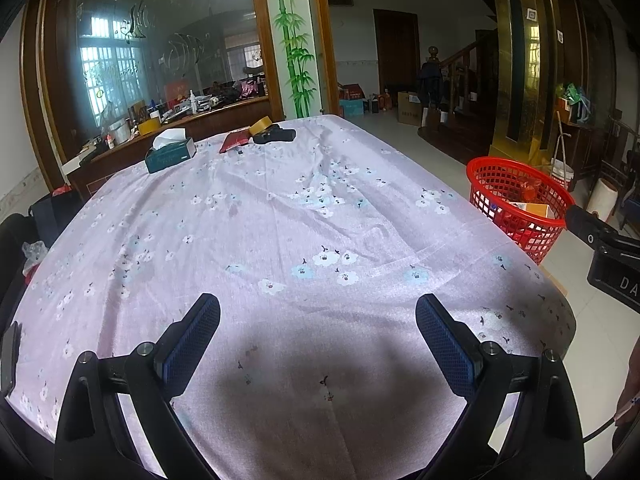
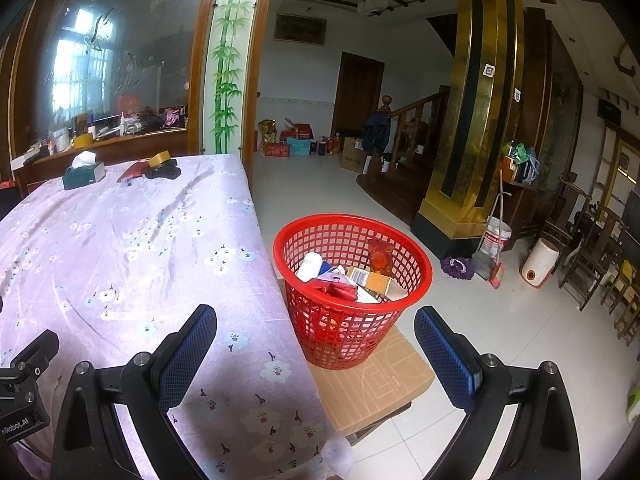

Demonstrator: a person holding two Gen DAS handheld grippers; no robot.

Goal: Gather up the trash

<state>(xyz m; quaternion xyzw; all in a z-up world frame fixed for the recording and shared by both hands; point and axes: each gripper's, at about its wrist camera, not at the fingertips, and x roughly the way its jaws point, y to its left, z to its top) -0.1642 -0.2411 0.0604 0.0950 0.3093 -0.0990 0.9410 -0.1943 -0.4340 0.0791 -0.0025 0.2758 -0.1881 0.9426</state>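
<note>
A red mesh basket point(image 2: 352, 292) stands on a cardboard box point(image 2: 380, 384) beside the table's right edge; it holds several pieces of trash, among them a white bottle, an orange box and red wrappers. It also shows in the left wrist view point(image 1: 520, 204). My left gripper point(image 1: 318, 312) is open and empty above the near part of the floral tablecloth point(image 1: 260, 220). My right gripper point(image 2: 316, 320) is open and empty, above the table's right edge and the basket's near side.
At the table's far end lie a green tissue box point(image 1: 170, 156), a red packet point(image 1: 234, 142), a tape roll point(image 1: 260, 124) and a black object point(image 1: 276, 135). A bucket and broom point(image 2: 494, 240) and chairs point(image 2: 592, 256) stand on the tiled floor at right.
</note>
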